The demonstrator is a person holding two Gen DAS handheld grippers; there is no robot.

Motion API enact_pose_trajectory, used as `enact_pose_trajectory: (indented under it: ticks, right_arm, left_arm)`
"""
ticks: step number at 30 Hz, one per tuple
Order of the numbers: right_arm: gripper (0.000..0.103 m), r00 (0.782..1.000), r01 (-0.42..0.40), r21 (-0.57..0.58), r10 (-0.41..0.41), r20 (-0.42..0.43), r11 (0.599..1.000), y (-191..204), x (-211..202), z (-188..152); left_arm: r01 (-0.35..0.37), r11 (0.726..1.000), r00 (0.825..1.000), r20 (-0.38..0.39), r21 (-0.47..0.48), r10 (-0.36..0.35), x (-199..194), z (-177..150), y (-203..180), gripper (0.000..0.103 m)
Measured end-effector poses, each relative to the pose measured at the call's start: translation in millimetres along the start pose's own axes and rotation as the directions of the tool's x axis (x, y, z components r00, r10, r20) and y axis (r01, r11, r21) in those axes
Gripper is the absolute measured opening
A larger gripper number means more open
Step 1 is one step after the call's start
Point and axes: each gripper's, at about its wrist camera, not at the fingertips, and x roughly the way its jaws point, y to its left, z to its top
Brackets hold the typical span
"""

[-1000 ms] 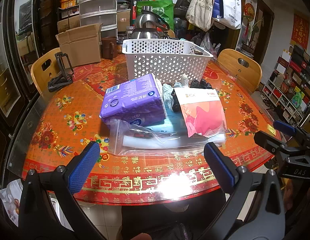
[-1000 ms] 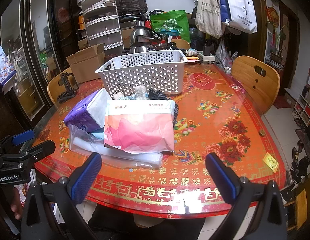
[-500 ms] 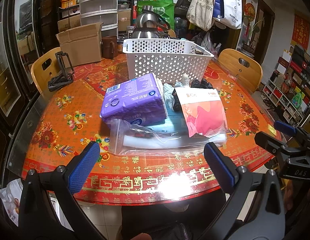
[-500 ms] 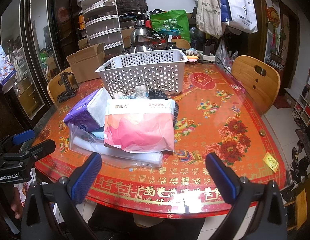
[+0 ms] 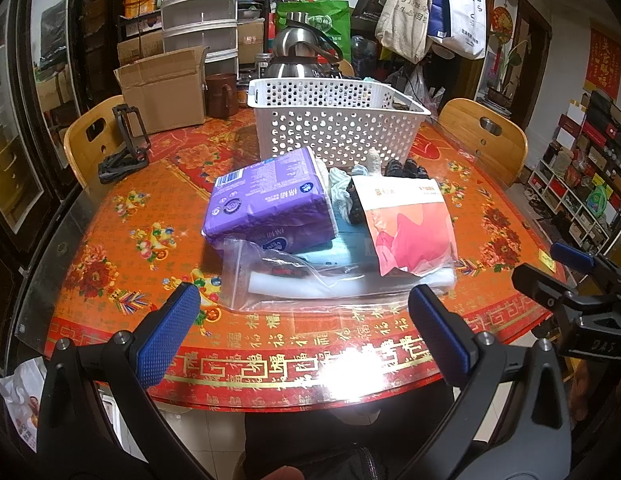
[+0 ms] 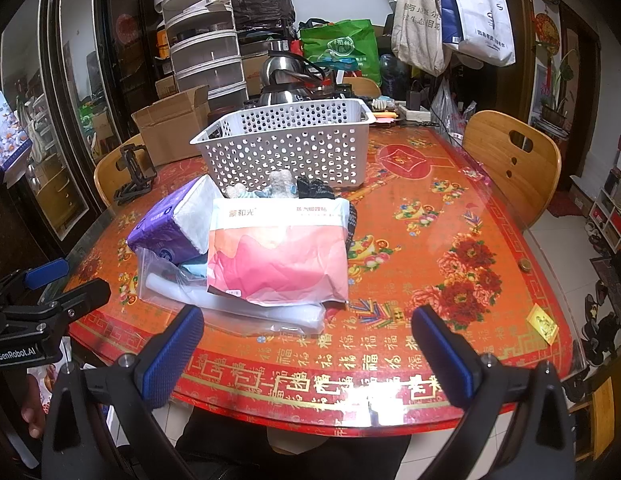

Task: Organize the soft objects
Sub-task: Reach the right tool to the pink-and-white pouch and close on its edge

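A pile of soft objects lies mid-table: a purple tissue pack [image 5: 266, 204] [image 6: 166, 228], a pink-and-white pouch [image 5: 406, 224] [image 6: 278, 256], a clear zip bag [image 5: 310, 280] [image 6: 230, 300] beneath them, and grey and black cloth items [image 6: 302, 188] behind. A white perforated basket [image 5: 334, 120] [image 6: 286, 144] stands just behind the pile. My left gripper [image 5: 302, 336] is open and empty at the table's near edge, before the pile. My right gripper [image 6: 306, 348] is open and empty, also at the near edge.
The table [image 6: 450, 240] has a red-orange patterned cover under glass. A cardboard box [image 5: 162, 88], a brown mug [image 5: 222, 94], a black stand [image 5: 126, 152] and a steel kettle [image 6: 286, 80] sit at the back. Wooden chairs [image 6: 510, 160] stand at both sides.
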Motion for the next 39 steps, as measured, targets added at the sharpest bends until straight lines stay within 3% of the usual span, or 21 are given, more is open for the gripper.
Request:
enact_pose_trajectory:
  ticks: [5, 8, 13, 16, 18, 26, 35, 39]
  right_arm:
    - [0.103, 1.0, 0.011, -0.003, -0.011, 0.006, 1.0, 2.0, -1.3, 1.6]
    - [0.103, 0.999, 0.021, -0.006, -0.021, 0.027, 1.0, -5.1, -3.1, -0.6]
    - [0.103, 0.992, 0.011, -0.027, -0.007, 0.13, 1.0, -14.7, -3.2, 1.7]
    - [0.103, 0.995, 0.026, -0.027, -0.024, 0.099, 0.999, -20.0, 8.4, 4.1]
    - [0.103, 0.996, -0.044, 0.007, 0.043, 0.079, 0.999, -30.3, 17.4, 4.1]
    - [0.103, 0.998, -0.067, -0.016, 0.067, -0.005, 0.998, -43.6, 65.2, 1.2]
    - [0.093, 0.991, -0.131, 0.019, 0.132, -0.038, 0.991, -65.0, 98.2, 2.3]
    - [0.081, 0.986, -0.154, 0.001, 0.153, -0.058, 0.988, -62.7, 110.7, 7.4]
  left_arm:
    - [0.026, 0.999, 0.999, 0.02, -0.033, -0.025, 1.8, 1.7, 6.5, 0.103]
    - [-0.019, 0.999, 0.998, 0.06, -0.033, 0.021, 1.7, 3.6, 8.3, 0.103]
    - [-0.016, 0.999, 0.998, 0.06, -0.027, 0.018, 12.4, 8.2, 8.9, 0.103]
    - [0.04, 0.999, 0.999, 0.022, -0.036, -0.039, 27.8, 7.1, 4.3, 0.103]
    - [0.061, 0.998, 0.998, 0.014, -0.027, -0.061, 36.5, 6.8, -2.0, 0.103]
    - [0.059, 0.998, 0.998, 0.011, 0.023, -0.059, 67.6, 11.7, -30.3, 0.102]
    - [0.118, 0.992, 0.993, -0.019, 0.039, -0.118, 99.5, 19.0, -47.4, 0.084]
    - [0.132, 0.99, 0.991, -0.041, 0.051, -0.13, 112.7, 18.4, -55.0, 0.073]
